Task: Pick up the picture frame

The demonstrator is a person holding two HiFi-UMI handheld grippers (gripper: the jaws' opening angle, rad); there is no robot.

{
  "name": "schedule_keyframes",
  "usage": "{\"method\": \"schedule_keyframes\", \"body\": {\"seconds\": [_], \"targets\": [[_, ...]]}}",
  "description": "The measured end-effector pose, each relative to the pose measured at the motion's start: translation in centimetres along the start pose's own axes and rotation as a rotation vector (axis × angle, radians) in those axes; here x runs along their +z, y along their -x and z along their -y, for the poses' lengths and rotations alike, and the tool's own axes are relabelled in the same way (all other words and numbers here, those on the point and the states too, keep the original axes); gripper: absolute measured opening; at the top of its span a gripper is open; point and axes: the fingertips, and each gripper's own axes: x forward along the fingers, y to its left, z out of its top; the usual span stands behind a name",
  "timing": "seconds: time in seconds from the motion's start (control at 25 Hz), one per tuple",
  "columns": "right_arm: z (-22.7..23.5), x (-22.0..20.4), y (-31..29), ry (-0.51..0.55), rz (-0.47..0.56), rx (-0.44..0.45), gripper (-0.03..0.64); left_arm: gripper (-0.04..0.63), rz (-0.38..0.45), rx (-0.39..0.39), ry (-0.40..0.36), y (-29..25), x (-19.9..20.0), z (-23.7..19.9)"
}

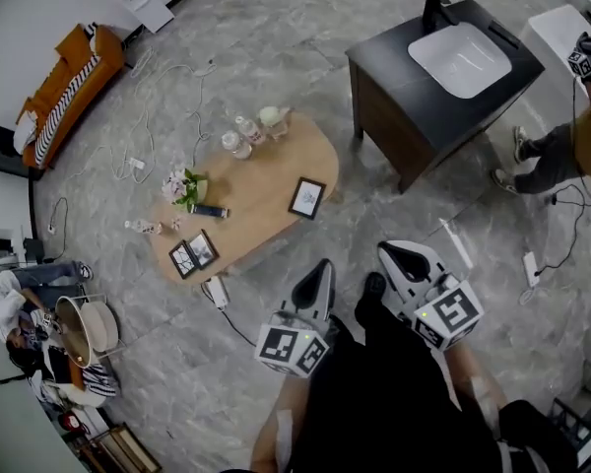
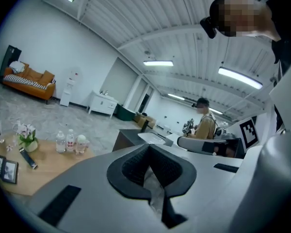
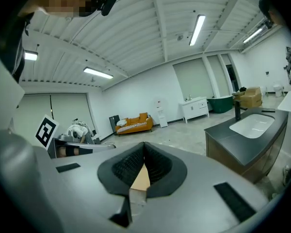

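A black picture frame [image 1: 306, 197] stands near the right end of the oval wooden table [image 1: 261, 180]. A double frame [image 1: 193, 254] lies at the table's near left end and shows again as the double frame [image 2: 4, 166] at the left edge of the left gripper view. Both grippers hang short of the table, above the floor. My left gripper [image 1: 321, 270] is shut with nothing in it, its jaws meeting at my left gripper [image 2: 148, 152]. My right gripper [image 1: 405, 257] is also shut and empty; my right gripper [image 3: 144, 149] points past the table's end.
Water bottles [image 1: 241, 136], a flower pot [image 1: 184, 187] and a remote [image 1: 209, 211] share the table. A dark sink cabinet [image 1: 443, 77] stands to the right, a person [image 1: 571, 146] beyond it. An orange sofa [image 1: 69, 82] lines the far left wall. Cables trail on the floor.
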Motion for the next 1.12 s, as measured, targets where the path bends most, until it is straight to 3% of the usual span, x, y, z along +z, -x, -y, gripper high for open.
{"method": "schedule_keyframes", "body": {"seconds": [0.32, 0.76, 0.96, 1.12], "targets": [[1.1, -3.3, -2.7, -0.024, -0.085, 0.034, 0.012, 0.012, -0.049, 0.034, 0.127, -1.2, -3.6, -3.8], [1.8, -8.3, -8.2, -0.010, -0.213, 0.004, 0.012, 0.014, -0.138, 0.075, 0.266, -5.4, -11.0, -13.9], [1.8, -10.6, -11.9, -0.036, -0.252, 0.023, 0.012, 0.012, -0.196, 0.081, 0.253, -8.5, -15.5, -18.3], [1.9, -12.4, -14.8, -0.057, -0.270, 0.055, 0.013, 0.014, -0.231, 0.066, 0.328, -11.1, -20.0, -21.9]]}}
